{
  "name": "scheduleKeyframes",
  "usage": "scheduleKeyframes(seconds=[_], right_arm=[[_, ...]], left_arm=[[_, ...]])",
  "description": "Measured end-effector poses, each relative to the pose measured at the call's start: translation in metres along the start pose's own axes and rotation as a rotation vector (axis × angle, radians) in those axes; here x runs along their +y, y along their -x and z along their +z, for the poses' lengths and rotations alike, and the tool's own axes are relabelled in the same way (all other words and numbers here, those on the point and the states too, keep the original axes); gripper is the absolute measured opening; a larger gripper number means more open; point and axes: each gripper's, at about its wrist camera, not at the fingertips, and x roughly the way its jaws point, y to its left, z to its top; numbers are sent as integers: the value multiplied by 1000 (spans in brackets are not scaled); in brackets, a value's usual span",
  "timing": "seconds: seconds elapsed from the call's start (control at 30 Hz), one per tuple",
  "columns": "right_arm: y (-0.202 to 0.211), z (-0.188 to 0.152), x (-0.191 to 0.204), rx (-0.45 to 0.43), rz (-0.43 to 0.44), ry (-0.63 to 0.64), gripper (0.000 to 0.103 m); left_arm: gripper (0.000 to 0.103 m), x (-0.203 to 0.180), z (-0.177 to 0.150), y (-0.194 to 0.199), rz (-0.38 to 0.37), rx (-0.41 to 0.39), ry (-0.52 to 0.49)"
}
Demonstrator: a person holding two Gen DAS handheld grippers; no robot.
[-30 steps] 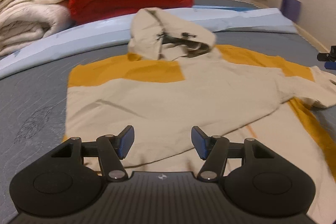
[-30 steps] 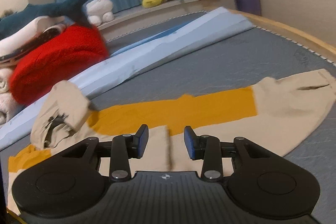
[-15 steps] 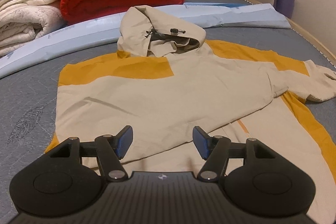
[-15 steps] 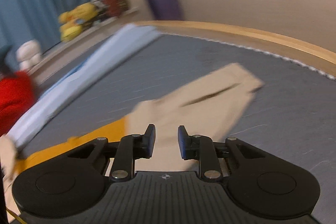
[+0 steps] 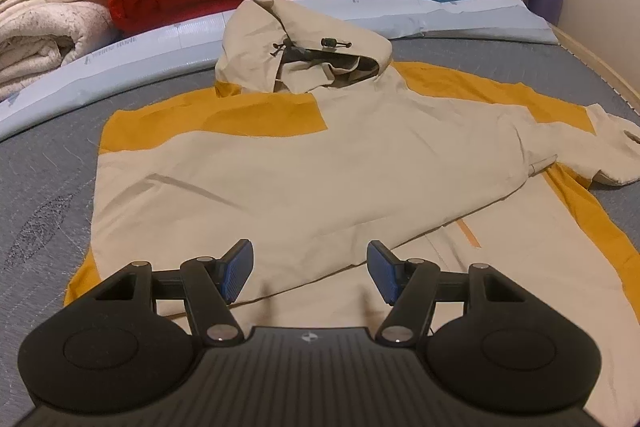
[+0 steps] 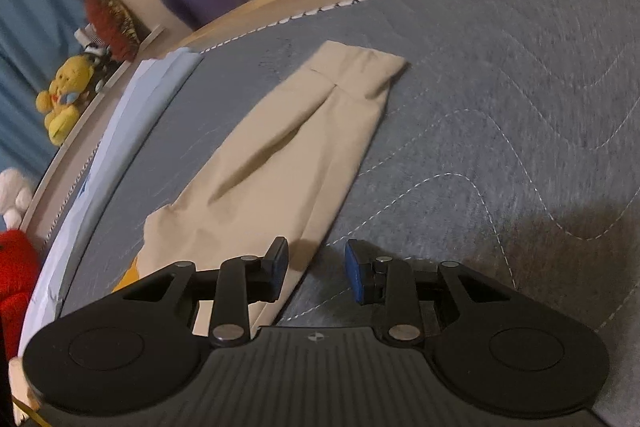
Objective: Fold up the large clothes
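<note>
Right wrist view: sleeve [image 6: 280, 147] stretches ahead-left; right gripper [image 6: 316, 269] fingers, opening, maybe straddle its edge.

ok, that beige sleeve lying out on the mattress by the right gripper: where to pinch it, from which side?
Judging by its pose, pinch the sleeve near its cuff, at the long edge on the bare mattress side. It lies flat and straight, and that edge is free. The right gripper, jaws opening and empty, already straddles that edge lower down; it would slide forward, one finger under.
</note>
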Motion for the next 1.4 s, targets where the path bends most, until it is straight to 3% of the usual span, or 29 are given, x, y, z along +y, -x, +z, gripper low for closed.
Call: scheduleKeyframes(seconds=[0.43, 0.5, 0.53, 0.57, 0.63, 0.77, 0.83, 0.9, 0.97, 1.1, 1.2, 1.27, 1.33, 1.4], right_arm=[[-16, 3, 7, -83, -5, -14, 33], [-15, 2, 10, -96, -15, -8, 24], [-17, 3, 11, -102, -21, -7, 12], [-18, 5, 12, -105, -22, -12, 6], [-14, 5, 21, -135, -30, -18, 4], [13, 4, 81, -258, -67, 100, 2], [38, -8, 137, -335, -74, 276, 2], [68, -36, 195, -409, -16, 466, 2], [99, -73, 247, -418, 102, 598, 2], [173, -178, 336, -277, 438, 821, 2], [219, -259, 372, -16, 697, 970, 2], [238, -303, 378, 128, 761, 1028, 4], [252, -335, 374, 215, 744, 1066, 13], [258, -347, 365, 278, 714, 1044, 18]], left_arm=[[68, 9, 2, -4, 10, 5, 39], [68, 10, 2, -3, 13, 4, 40], [68, 11, 1, -2, 16, 3, 41], [68, 13, 1, -1, 18, 2, 44], [68, 18, 1, 1, 23, 1, 55], [68, 35, 5, 9, 26, -6, 107], [68, 46, 9, 13, 33, -10, 142], [68, 60, 13, 18, 45, -13, 177], [68, 77, 16, 23, 55, -19, 226], [68, 114, 21, 33, 58, -21, 355], [68, 133, 22, 38, 70, -29, 406], [68, 140, 22, 39, 71, -27, 430], [68, 148, 21, 39, 59, -20, 465], [68, 154, 19, 38, 38, -11, 498]])
